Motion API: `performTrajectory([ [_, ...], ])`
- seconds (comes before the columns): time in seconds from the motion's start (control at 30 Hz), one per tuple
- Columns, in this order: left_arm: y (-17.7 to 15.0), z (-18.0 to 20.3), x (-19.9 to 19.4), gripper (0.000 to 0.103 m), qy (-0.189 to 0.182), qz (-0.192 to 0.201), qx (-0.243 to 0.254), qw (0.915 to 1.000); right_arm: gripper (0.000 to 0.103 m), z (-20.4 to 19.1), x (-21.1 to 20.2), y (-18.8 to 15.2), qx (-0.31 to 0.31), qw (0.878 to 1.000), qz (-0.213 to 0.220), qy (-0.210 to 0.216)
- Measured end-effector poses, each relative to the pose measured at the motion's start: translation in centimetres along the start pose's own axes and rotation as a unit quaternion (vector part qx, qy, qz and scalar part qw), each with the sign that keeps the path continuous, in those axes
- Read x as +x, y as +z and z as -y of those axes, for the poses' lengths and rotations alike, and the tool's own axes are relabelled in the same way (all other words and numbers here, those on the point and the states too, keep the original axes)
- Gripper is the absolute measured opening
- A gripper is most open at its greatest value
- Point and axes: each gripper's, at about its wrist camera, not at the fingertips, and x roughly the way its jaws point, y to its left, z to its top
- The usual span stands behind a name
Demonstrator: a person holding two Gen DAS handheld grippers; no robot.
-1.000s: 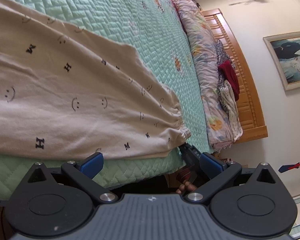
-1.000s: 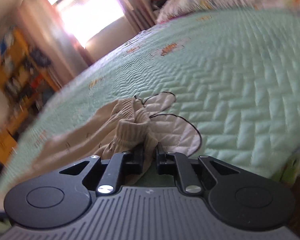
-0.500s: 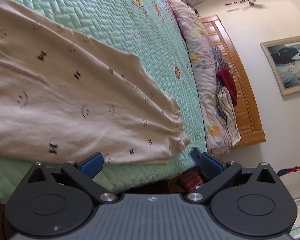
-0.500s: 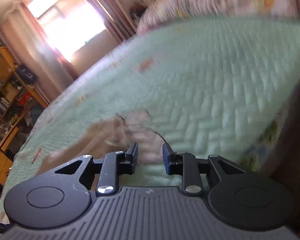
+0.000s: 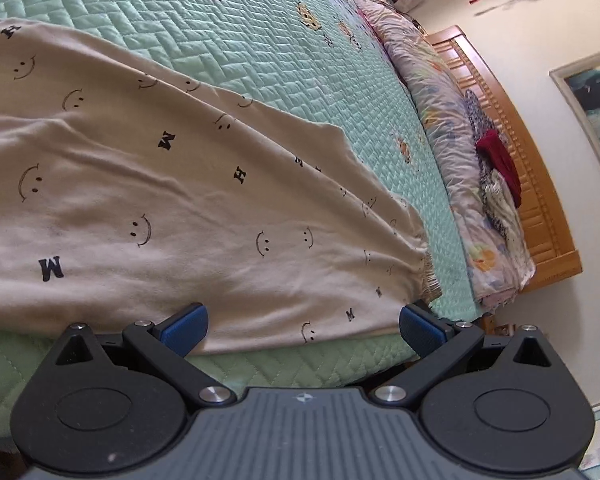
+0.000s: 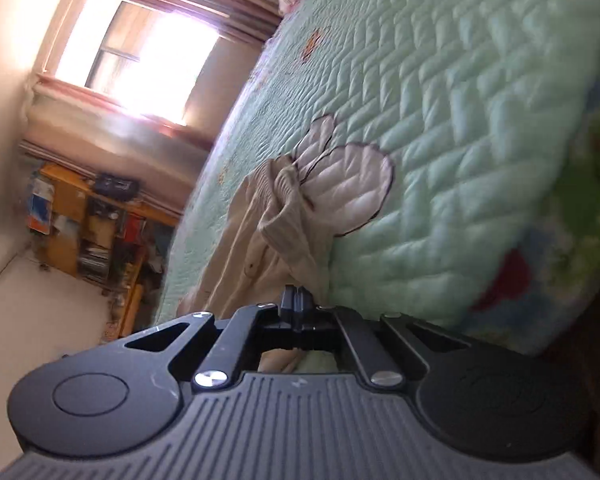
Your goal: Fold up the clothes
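A beige garment (image 5: 180,200) printed with smiley faces and letters lies spread on the green quilted bedspread (image 5: 260,40). Its gathered cuff (image 5: 428,276) points toward the headboard. My left gripper (image 5: 300,324) is open, its blue pads wide apart just above the garment's near hem at the bed edge, with nothing pinched. In the right wrist view the same garment (image 6: 260,240) lies bunched, with a ribbed cuff running down to my right gripper (image 6: 296,294). Its jaws are closing, almost together, and cloth sits at the tips.
A floral duvet (image 5: 452,120) with a dark red cloth (image 5: 500,160) lies along the wooden headboard (image 5: 540,184). A framed picture (image 5: 596,92) hangs on the wall. A bright window (image 6: 140,52) and a cluttered shelf (image 6: 80,220) stand beyond the bed. A rabbit patch (image 6: 352,184) marks the quilt.
My left gripper has come in over the garment's hem, still open. My right gripper rolled, opened off the cuff, then came nearly together again at the cloth.
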Motion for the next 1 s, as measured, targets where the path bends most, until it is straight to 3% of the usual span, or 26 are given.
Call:
performTrajectory([
  [0.13, -0.4, 1.4, 0.6, 0.102, 0.031, -0.005, 0.036, 0.9989, 0.019, -5.8, -0.1, -0.4, -0.118, 0.993, 0.000, 0.007],
  [0.23, -0.8, 2.2, 0.8, 0.102, 0.055, -0.005, 0.055, 0.9970, 0.043, -9.3, 1.1, -1.6, -0.211, 0.977, -0.014, -0.006],
  [0.27, -1.0, 2.5, 0.9, 0.102, 0.063, -0.006, 0.062, 0.9961, 0.054, -9.6, 1.6, -2.2, -0.224, 0.974, -0.024, -0.009],
  [0.3, -1.1, 2.7, 1.0, 0.102, 0.070, -0.006, 0.068, 0.9952, 0.057, -9.3, 2.1, -2.5, -0.222, 0.974, -0.035, -0.018],
  [0.37, -1.4, 3.1, 1.2, 0.102, 0.082, -0.006, 0.079, 0.9935, 0.056, -8.3, 3.2, -3.0, -0.205, 0.976, -0.057, -0.044],
  [0.6, -2.0, 4.3, 1.8, 0.102, 0.114, -0.015, 0.126, 0.9854, 0.056, -9.0, 1.6, -3.0, -0.201, 0.977, -0.047, -0.051],
  [0.73, -2.1, 4.4, 1.9, 0.102, 0.118, -0.016, 0.131, 0.9842, 0.059, -12.6, 1.6, -4.2, -0.269, 0.963, -0.029, -0.012],
  [0.83, -2.1, 4.5, 2.0, 0.102, 0.120, -0.017, 0.131, 0.9840, 0.064, -13.4, 3.8, -5.9, -0.300, 0.951, -0.069, -0.003],
  [0.9, -2.2, 4.6, 2.0, 0.102, 0.123, -0.018, 0.135, 0.9830, 0.064, -12.1, 5.3, -7.3, -0.285, 0.952, -0.106, -0.022],
  [1.0, -2.3, 5.0, 2.2, 0.102, 0.130, -0.022, 0.146, 0.9805, 0.064, -11.5, 4.6, -8.5, -0.294, 0.951, -0.096, -0.020],
])
